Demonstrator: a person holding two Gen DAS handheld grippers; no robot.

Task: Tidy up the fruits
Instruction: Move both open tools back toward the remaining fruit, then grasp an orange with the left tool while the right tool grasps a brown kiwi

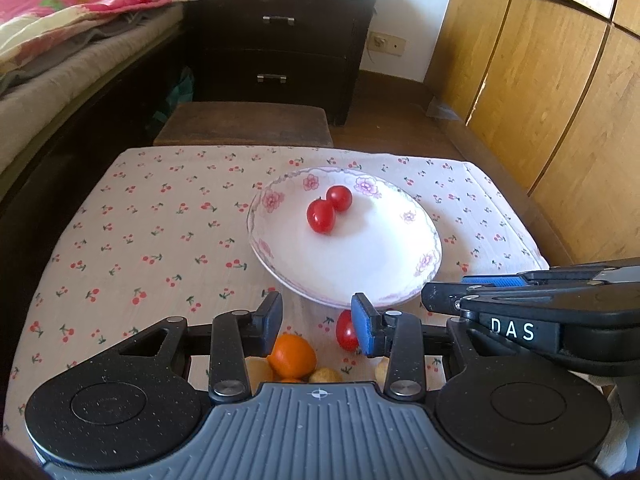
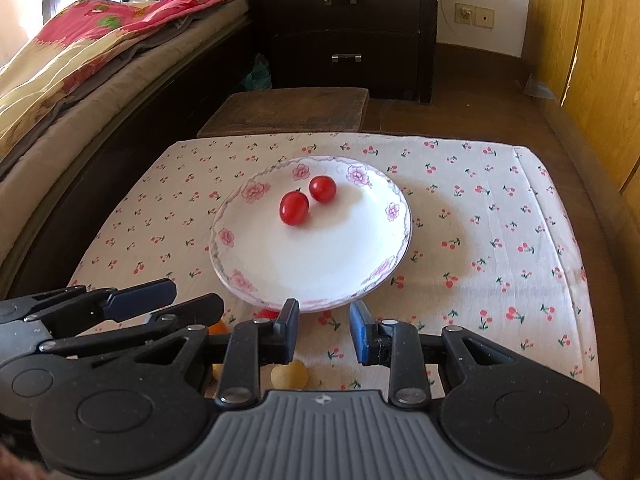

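A white floral plate [image 1: 256,236] [image 2: 224,264] sits on the cherry-print cloth and holds two cherry tomatoes [image 1: 321,216] [image 1: 339,198]. In front of the plate, on the cloth, lie an orange [image 1: 292,356], a third cherry tomato [image 1: 346,332] and small yellowish fruits [image 1: 324,376] [image 2: 289,375]. My left gripper [image 1: 318,320] hovers open above the orange and that tomato with nothing between its fingers. My right gripper [image 2: 325,322] hangs just before the plate's near rim. Its fingers are drawn in to a narrow gap and hold nothing. The two grippers are side by side.
A dark wooden stool [image 1: 244,124] stands past the table's far edge. A bed with a bright quilt [image 1: 60,20] runs along the left, a dark dresser [image 1: 276,48] is behind, and wooden wardrobe doors [image 1: 540,80] line the right.
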